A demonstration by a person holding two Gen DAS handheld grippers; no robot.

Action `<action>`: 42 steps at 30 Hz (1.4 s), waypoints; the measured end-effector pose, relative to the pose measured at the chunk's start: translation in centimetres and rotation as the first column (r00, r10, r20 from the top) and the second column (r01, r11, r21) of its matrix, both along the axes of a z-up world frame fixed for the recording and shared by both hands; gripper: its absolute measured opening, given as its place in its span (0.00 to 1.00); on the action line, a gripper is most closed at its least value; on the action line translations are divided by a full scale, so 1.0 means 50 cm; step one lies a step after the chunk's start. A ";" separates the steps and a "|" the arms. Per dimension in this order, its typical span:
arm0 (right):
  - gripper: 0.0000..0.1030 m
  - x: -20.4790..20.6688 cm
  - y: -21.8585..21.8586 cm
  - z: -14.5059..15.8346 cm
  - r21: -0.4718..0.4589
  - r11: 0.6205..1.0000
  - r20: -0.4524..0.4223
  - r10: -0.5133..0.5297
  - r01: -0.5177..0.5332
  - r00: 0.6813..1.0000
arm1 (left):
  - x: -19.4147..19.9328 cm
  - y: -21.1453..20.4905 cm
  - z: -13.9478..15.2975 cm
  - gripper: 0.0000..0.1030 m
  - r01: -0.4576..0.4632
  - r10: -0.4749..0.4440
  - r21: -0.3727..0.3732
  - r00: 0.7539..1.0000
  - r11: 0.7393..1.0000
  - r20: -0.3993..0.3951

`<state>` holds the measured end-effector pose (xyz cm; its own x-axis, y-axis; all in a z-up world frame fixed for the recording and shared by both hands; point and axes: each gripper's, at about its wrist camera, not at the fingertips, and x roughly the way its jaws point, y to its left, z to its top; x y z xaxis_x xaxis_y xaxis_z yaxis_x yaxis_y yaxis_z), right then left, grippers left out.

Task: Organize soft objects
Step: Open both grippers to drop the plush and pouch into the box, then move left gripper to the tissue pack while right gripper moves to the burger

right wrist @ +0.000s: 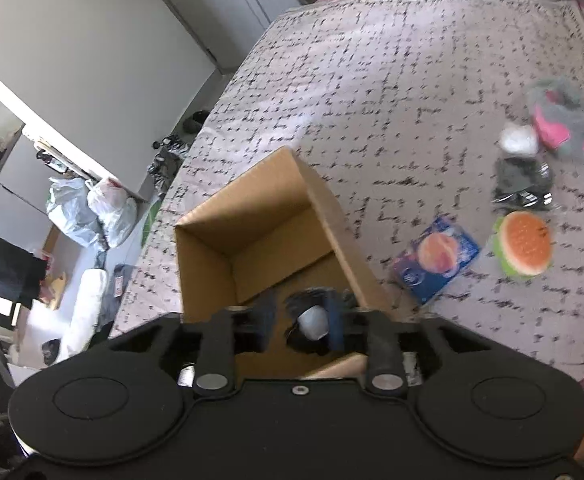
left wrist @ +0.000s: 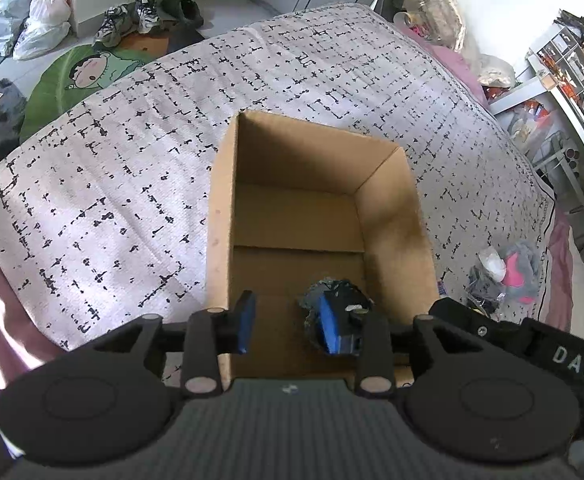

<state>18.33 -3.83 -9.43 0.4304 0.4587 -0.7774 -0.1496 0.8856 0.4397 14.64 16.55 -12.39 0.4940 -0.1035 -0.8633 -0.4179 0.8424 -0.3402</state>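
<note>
Both my grippers are hanging over an open cardboard box (left wrist: 292, 184) standing on a patterned bedspread (left wrist: 111, 184). My left gripper (left wrist: 287, 320) is standing partly open, pads clear of a dark soft bundle (left wrist: 342, 290) lying on the box floor near my right-hand pad. My right gripper (right wrist: 300, 320) is likewise partly open, gripping nothing, above a dark item with a pale patch (right wrist: 312, 320). At three o'clock of the box are lying a burger-shaped toy (right wrist: 526, 244), a blue packet (right wrist: 436, 258) and grey-pink plush (right wrist: 564, 124).
</note>
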 end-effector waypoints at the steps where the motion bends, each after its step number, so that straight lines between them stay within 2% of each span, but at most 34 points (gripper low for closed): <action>1: 0.43 -0.002 -0.007 0.003 -0.007 1.000 0.009 -0.001 0.001 1.000 | 0.000 -0.004 0.003 0.39 0.001 -0.001 0.001 1.000 1.000 0.001; 4: 0.47 -0.010 -0.026 0.013 -0.023 1.000 0.031 0.008 -0.007 0.999 | 0.003 -0.018 0.012 0.48 0.013 -0.013 0.014 1.000 1.000 0.007; 6: 0.56 -0.009 -0.040 0.015 -0.026 1.000 0.036 0.003 -0.003 0.999 | 0.005 -0.032 0.020 0.56 0.028 -0.028 0.027 1.000 0.999 0.011; 10: 0.63 -0.014 -0.068 0.024 -0.050 0.999 0.067 0.000 0.004 0.998 | 0.005 -0.062 0.035 0.67 0.051 -0.053 0.052 0.998 0.997 0.033; 12: 0.71 -0.014 -0.085 0.025 -0.056 0.998 0.076 -0.004 0.008 0.997 | 0.008 -0.075 0.040 0.69 0.060 -0.062 0.066 0.998 0.996 0.033; 19: 0.81 -0.016 -0.137 0.033 -0.072 0.997 0.120 -0.013 0.022 0.993 | 0.017 -0.117 0.055 0.73 0.079 -0.082 0.099 0.996 0.992 0.029; 23: 0.92 -0.012 -0.167 0.035 -0.075 0.997 0.146 -0.020 0.031 0.989 | 0.022 -0.144 0.064 0.78 0.087 -0.092 0.118 0.995 0.989 0.036; 30: 0.98 0.002 -0.221 0.031 -0.073 0.995 0.155 -0.054 0.066 0.986 | 0.038 -0.189 0.073 0.78 0.112 -0.117 0.141 0.993 0.984 0.032; 37: 0.98 0.026 -0.280 0.022 -0.060 0.993 0.152 -0.096 0.106 0.984 | 0.054 -0.230 0.082 0.78 0.119 -0.128 0.147 0.990 0.982 0.053; 42: 0.98 0.053 -0.318 0.006 -0.036 0.990 0.119 -0.133 0.138 0.984 | 0.070 -0.261 0.085 0.78 0.130 -0.142 0.152 0.988 0.980 0.067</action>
